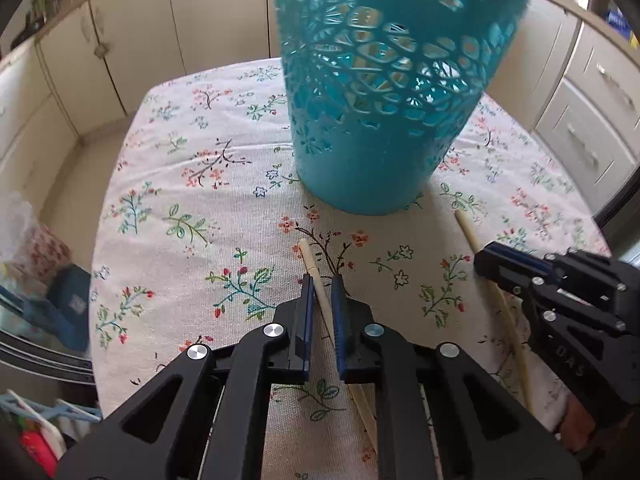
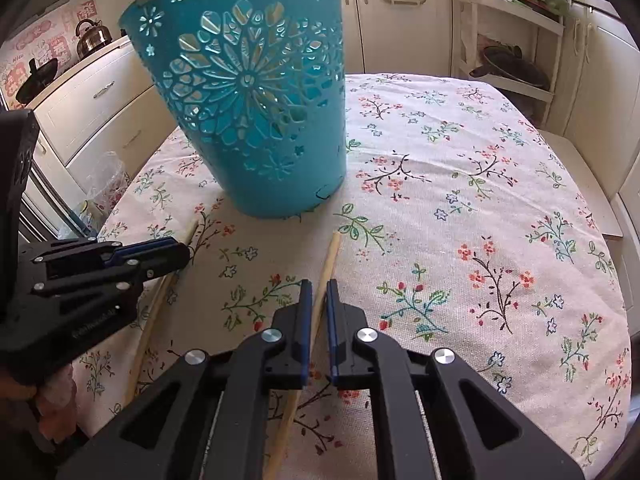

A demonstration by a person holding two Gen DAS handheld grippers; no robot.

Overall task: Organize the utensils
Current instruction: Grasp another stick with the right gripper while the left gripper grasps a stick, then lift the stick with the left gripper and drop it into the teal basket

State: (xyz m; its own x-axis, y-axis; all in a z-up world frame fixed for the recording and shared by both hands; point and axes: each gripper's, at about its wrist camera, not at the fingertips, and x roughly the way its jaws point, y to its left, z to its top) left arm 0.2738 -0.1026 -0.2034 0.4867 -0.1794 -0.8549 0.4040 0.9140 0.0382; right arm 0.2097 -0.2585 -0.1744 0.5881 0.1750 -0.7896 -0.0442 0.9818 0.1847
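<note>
Two chopsticks lie on the table (image 2: 460, 208) just short of the teal basket (image 2: 256, 120), long axes running from the near edge toward it. The left gripper (image 1: 322, 284) pinches the left chopstick (image 1: 310, 258), tip aimed at the basket; the right gripper (image 2: 317, 286) pinches the right chopstick (image 2: 330, 258), tip likewise forward.

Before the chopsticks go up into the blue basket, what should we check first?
1. Left gripper closed on its chopstick: ok.
2. Right gripper closed on its chopstick: ok.
3. Basket standing upright on the tablecloth: ok.
4. Basket top open and free: cannot tell, the rim is out of view.
5. Grippers apart from each other: ok.
6. Chopsticks lifted off the cloth: cannot tell.
</note>
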